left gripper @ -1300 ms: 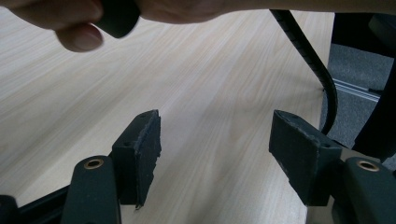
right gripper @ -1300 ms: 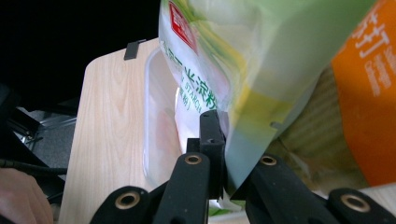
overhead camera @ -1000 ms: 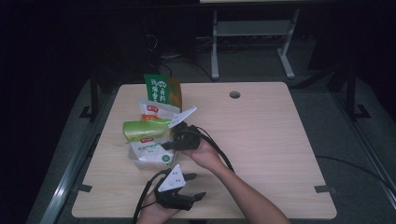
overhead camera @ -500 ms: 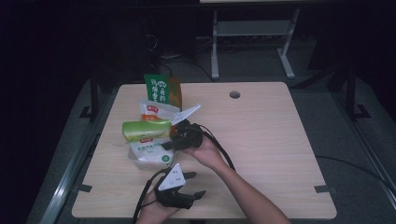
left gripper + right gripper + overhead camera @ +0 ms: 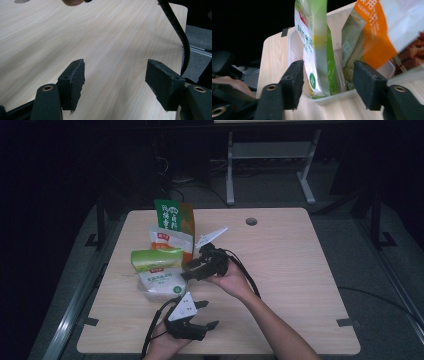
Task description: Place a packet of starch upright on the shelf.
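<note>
Wooden table (image 5: 300,270): beside the white tray (image 5: 294,45), the green packet (image 5: 317,50) is judged just released by the right gripper (image 5: 327,82), jaws having just been opening and pads clear; withdrawal is called for next, the left gripper (image 5: 115,80) being held open and empty.

High view looks down; gripper views sit close, sharing the table (image 5: 280,270).

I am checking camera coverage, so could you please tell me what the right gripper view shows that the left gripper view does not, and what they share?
The right gripper view shows a white tray holding snack packets: a white-and-green packet between the open jaws of the right gripper, whose jaws have just been opening, and an orange packet beside it.

The left gripper view shows the left gripper open with nothing between its jaws, and a black cable.

Both show the pale wooden table.
</note>
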`<action>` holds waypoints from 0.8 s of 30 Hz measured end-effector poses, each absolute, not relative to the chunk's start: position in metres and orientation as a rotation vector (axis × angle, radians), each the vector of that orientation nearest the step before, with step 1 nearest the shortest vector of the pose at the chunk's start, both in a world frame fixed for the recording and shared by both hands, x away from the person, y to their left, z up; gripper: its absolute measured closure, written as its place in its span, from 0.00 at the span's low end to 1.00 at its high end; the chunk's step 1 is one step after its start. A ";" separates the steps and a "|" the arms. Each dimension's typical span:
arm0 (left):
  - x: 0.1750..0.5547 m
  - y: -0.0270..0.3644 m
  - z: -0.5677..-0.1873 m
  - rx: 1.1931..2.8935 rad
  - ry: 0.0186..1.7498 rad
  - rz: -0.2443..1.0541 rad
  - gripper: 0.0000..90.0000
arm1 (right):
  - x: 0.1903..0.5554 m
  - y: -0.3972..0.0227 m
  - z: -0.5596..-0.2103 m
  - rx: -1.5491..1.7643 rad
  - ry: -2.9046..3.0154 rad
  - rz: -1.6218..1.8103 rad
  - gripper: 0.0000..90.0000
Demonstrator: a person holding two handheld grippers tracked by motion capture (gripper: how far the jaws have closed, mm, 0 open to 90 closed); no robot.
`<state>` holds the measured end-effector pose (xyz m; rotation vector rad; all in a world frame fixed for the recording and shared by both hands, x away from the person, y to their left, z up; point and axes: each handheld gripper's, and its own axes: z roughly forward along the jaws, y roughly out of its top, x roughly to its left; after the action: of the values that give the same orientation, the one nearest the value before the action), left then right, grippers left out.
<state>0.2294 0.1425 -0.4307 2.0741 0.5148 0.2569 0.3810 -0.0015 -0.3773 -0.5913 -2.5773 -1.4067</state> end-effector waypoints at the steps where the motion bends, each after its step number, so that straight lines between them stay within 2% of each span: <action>1: 0.230 0.142 -0.431 2.071 0.516 0.256 0.35 | 0.381 -0.003 -0.377 -0.588 -2.581 -1.404 0.46; 24: 0.235 0.145 -0.429 2.074 0.546 0.269 0.32 | 0.380 -0.045 -0.374 -0.641 -2.594 -1.395 0.38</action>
<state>0.2351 0.1450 -0.4292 2.0738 0.5464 0.2685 0.3802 -0.0447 -0.3740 -0.6412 -2.5945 -1.3953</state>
